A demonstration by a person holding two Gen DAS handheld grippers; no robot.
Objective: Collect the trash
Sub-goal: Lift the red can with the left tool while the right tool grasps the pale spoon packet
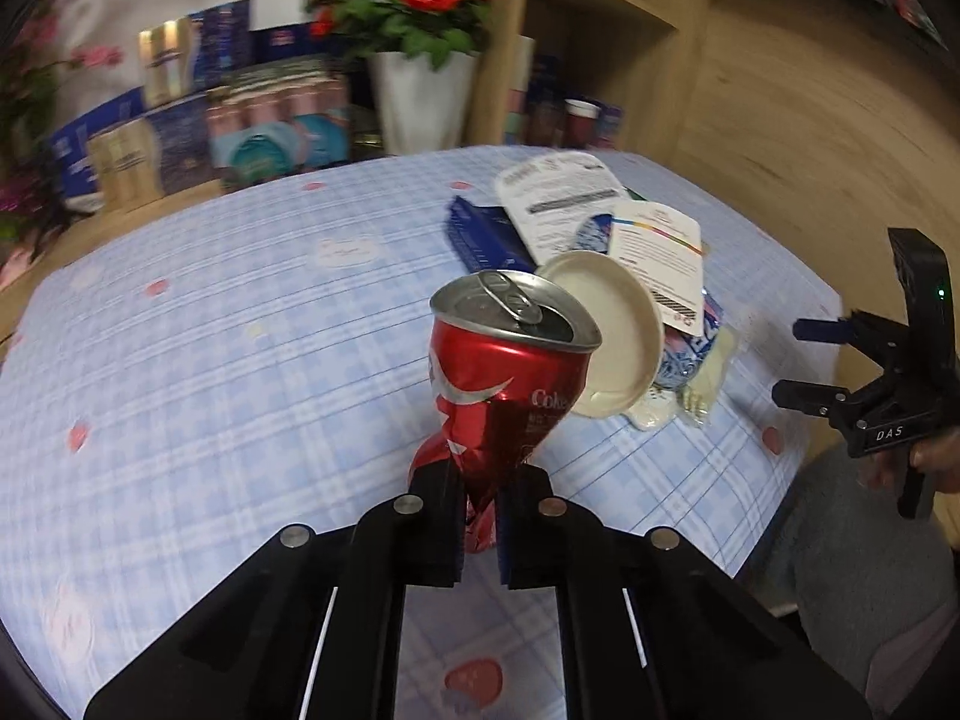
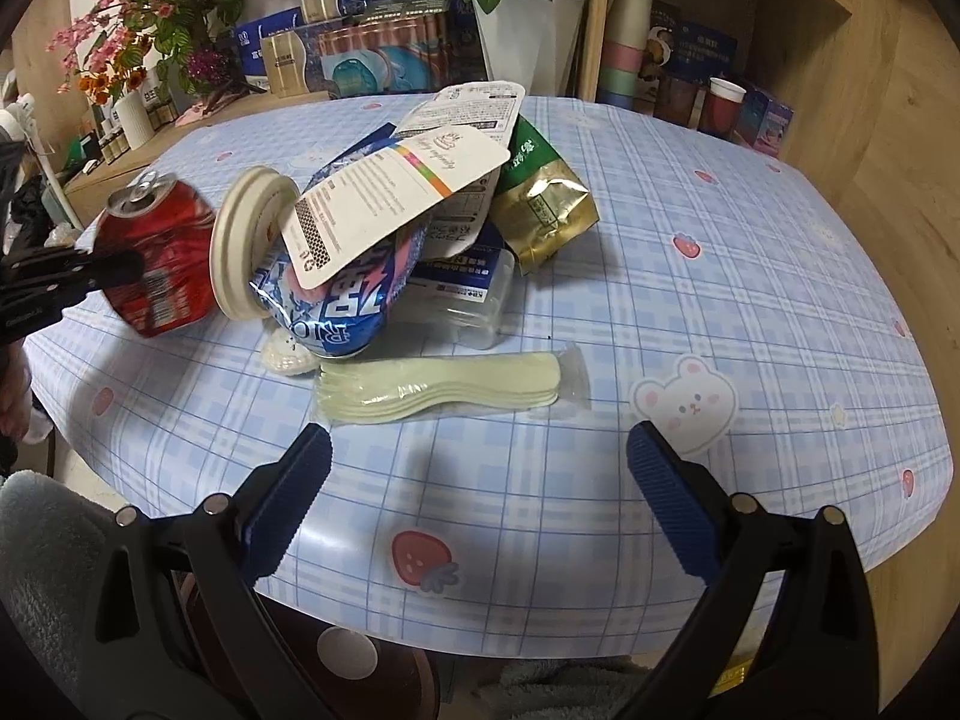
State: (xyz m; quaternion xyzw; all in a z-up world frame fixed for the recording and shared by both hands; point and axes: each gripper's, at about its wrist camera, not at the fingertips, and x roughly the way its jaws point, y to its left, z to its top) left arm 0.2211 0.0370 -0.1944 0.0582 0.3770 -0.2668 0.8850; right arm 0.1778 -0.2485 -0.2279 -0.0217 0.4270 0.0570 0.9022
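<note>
My left gripper (image 1: 480, 516) is shut on a crushed red Coke can (image 1: 510, 372) and holds it above the table; the can also shows at the left of the right wrist view (image 2: 162, 252). Behind it lies a trash pile: a cream round lid (image 2: 240, 246), a blue snack bag (image 2: 336, 306), white printed cards (image 2: 396, 204), a green-gold pouch (image 2: 546, 210), a clear plastic box (image 2: 474, 300). A wrapped pack of pale plastic forks (image 2: 444, 387) lies in front of my right gripper (image 2: 480, 474), which is open and empty over the table's near edge.
The table has a blue checked cloth (image 2: 750, 312). Behind it stand a white pot of red roses (image 2: 528, 30), boxed goods (image 2: 372, 54), pink flowers (image 2: 138, 12) and a wooden shelf with cups (image 2: 720, 102).
</note>
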